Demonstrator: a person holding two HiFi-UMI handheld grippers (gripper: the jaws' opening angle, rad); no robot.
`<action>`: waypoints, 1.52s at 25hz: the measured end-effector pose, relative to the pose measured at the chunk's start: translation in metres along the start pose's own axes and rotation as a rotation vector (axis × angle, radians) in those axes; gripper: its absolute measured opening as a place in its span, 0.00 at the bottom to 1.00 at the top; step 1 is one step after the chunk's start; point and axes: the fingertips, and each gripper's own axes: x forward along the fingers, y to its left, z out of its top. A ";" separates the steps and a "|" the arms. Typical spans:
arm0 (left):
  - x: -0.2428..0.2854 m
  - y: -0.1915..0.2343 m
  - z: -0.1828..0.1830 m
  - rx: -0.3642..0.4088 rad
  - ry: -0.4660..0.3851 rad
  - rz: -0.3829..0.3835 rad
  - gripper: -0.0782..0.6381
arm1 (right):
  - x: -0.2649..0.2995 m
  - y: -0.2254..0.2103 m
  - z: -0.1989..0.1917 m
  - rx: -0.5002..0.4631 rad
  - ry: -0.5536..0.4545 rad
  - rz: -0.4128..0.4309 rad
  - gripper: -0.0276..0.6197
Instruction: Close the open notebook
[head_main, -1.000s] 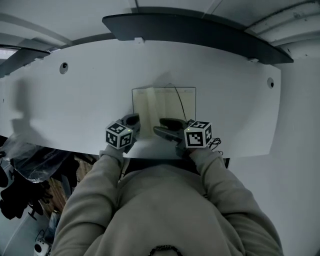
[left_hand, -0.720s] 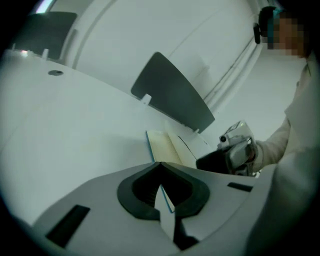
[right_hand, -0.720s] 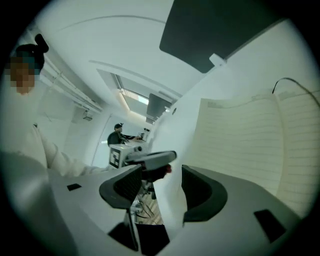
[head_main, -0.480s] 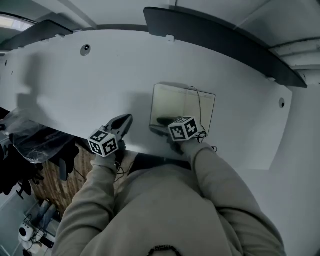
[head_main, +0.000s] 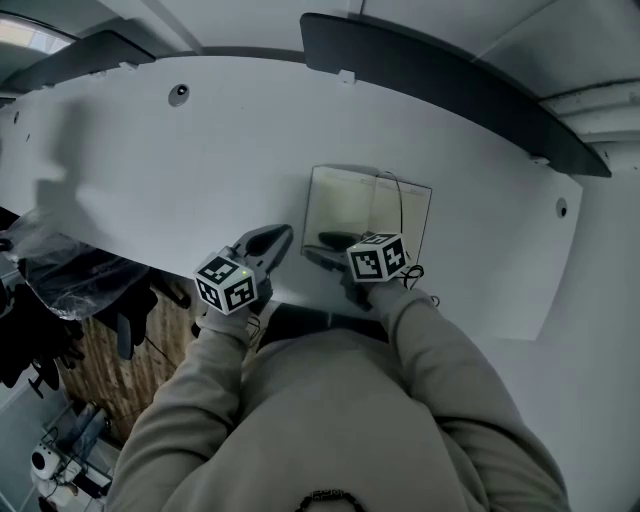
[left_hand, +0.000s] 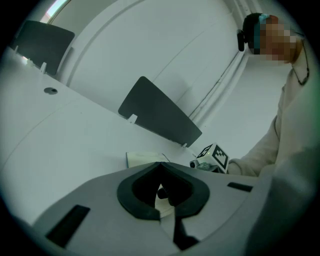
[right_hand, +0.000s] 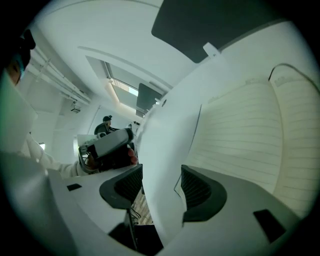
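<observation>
Bottom of the head view: beige sleeves (head_main: 190, 390) running up to two hand-held grippers at the near edge of a white counter (head_main: 150, 170).

Lower middle, left gripper (head_main: 281, 235): lies just left of the notebook (head_main: 385, 205), apart from it, marker cube (head_main: 228, 283) turned toward the body. In the left gripper view, jaws pressed together with nothing gripped; only a small dark opening behind the tips.

Just to its right, right gripper (head_main: 320, 248): reaches onto the near left part of the notebook, its own marker cube low over the near edge. In the right gripper view, jaws narrow and clamped on a pale leaf (right_hand: 160, 150) of the notebook, which stands on edge between the ribbed pads (right_hand: 197, 187). To the right of that leaf, ruled pages (right_hand: 250, 135) spread flat, with a thin dark cord (right_hand: 278, 66) arching over the far page at upper right. To the left of the leaf, the left gripper again, and behind it a dim room too small to read.

Centre of the head view: notebook open on the counter, close to the front edge, left half in shadow.

Farther up the counter, a round hole (head_main: 178, 95) at upper left, another at the right end. Along the far edge, across the upper right of the frame, a long dark panel (head_main: 430, 65).

Lower left, past the counter's edge, a wood-grain floor (head_main: 105, 385) with dark clutter, too blurred to name.
</observation>
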 end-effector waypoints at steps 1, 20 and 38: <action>0.003 -0.006 0.007 0.014 -0.005 -0.014 0.10 | -0.010 0.008 0.007 -0.009 -0.029 0.008 0.44; 0.077 -0.201 0.116 0.476 -0.039 -0.237 0.10 | -0.309 0.060 0.102 -0.407 -0.581 -0.457 0.07; 0.073 -0.201 0.118 0.450 -0.050 -0.206 0.10 | -0.307 0.072 0.103 -0.435 -0.572 -0.432 0.07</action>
